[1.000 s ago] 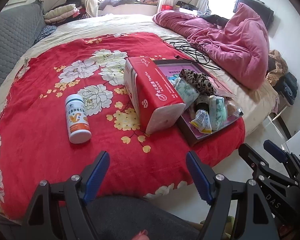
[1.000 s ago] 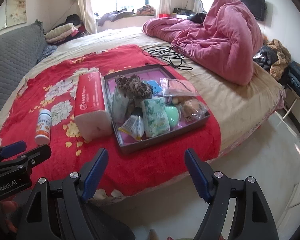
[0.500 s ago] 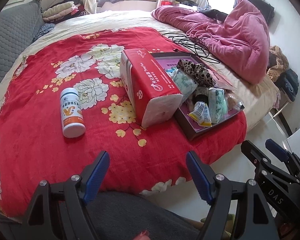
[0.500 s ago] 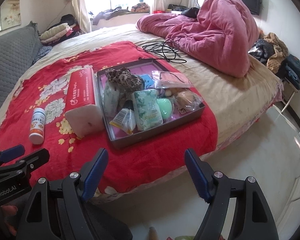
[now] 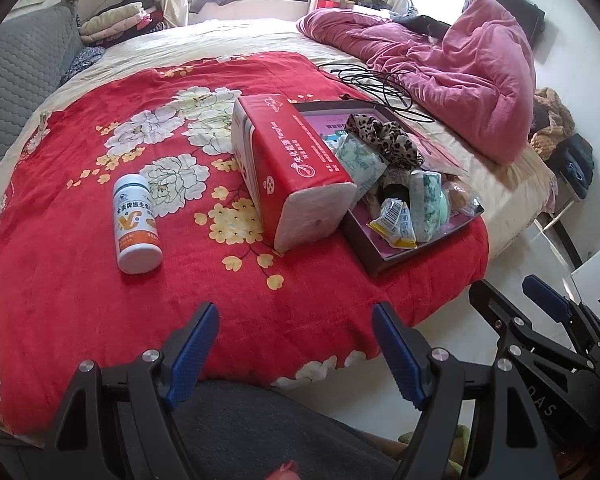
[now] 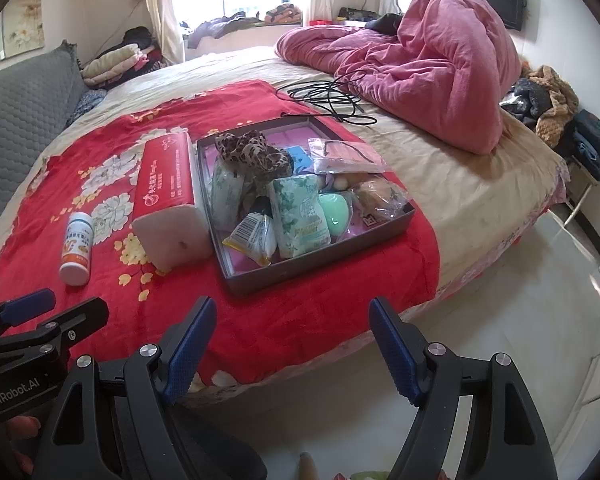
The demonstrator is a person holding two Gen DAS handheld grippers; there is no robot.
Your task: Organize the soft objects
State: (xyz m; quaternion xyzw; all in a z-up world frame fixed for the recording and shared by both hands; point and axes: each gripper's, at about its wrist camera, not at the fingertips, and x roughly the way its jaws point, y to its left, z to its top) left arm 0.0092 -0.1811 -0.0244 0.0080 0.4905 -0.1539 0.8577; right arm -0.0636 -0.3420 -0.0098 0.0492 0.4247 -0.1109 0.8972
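A dark shallow box (image 6: 402, 227) (image 5: 384, 268) on the red floral blanket holds a leopard-print scrunchie (image 6: 252, 154) (image 5: 384, 142), green tissue packs (image 6: 302, 212), a mint-green sponge (image 6: 336, 212), a yellow-edged sachet (image 6: 254, 236) and plastic bags. A red tissue pack (image 5: 296, 168) (image 6: 168, 196) lies against the box's left side. A white pill bottle (image 5: 134, 224) (image 6: 76, 248) lies further left. My left gripper (image 5: 294, 346) and right gripper (image 6: 290, 344) are open and empty, held off the bed's near edge.
A crumpled pink duvet (image 6: 428, 64) and a black cable (image 6: 332, 98) lie beyond the box. A grey cushion (image 5: 16, 80) is at the far left. Clothes are piled right of the bed (image 6: 552, 100). White floor (image 6: 500, 320) lies to the right.
Both grippers have moved closer to the bed, so the box, tissue pack and bottle look larger. Nothing on the bed has moved; both grippers stay open.
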